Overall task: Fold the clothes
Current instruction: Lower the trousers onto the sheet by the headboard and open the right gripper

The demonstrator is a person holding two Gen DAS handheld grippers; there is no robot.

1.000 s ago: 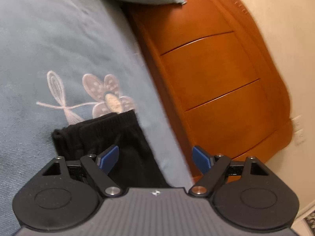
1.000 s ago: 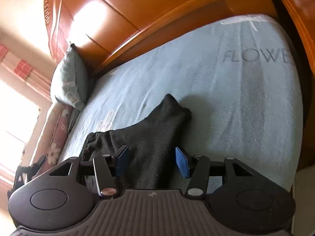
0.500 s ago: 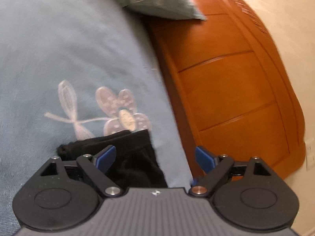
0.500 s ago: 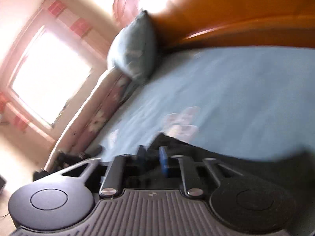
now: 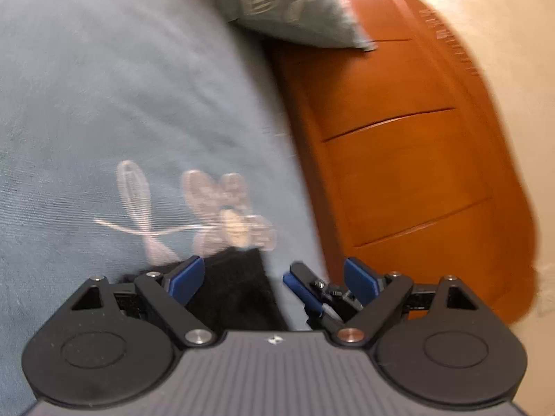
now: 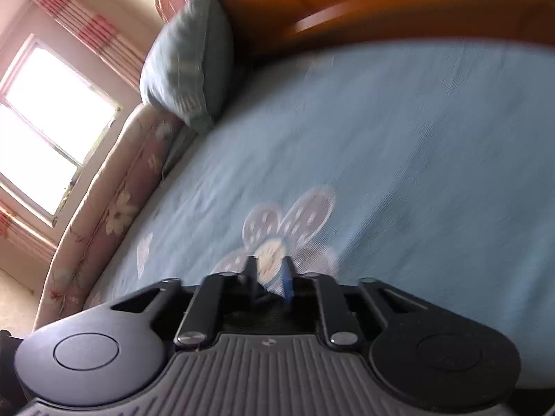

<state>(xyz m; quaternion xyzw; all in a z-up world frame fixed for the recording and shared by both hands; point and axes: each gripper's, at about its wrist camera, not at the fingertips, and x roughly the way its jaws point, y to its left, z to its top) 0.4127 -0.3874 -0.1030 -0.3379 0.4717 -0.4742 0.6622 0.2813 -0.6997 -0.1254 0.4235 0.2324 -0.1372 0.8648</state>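
A black garment [image 5: 236,291] lies on the blue flowered bedsheet [image 5: 104,121], just below a printed flower. My left gripper [image 5: 272,274] hovers open over it, its left pad beside the cloth's edge and nothing pinched. A finger [image 5: 301,286] of my right gripper pokes in between the left fingers, beside the garment. In the right wrist view my right gripper [image 6: 269,267] has its jaws close together and opening slightly. Dark cloth [image 6: 269,312] sits low between its fingers, and the flower print shows through the gap at the tips.
A wooden headboard [image 5: 399,173] runs along the right of the bed, with a grey-blue pillow [image 5: 291,3] leaning against it. In the right wrist view the same pillow [image 6: 187,66], a pink flowered bed edge [image 6: 104,215] and a bright window [image 6: 45,121] are to the left.
My right gripper swept left across the bed, went from wide open to nearly closed on the dark cloth, and its finger now shows in the left wrist view. Less of the garment shows there.
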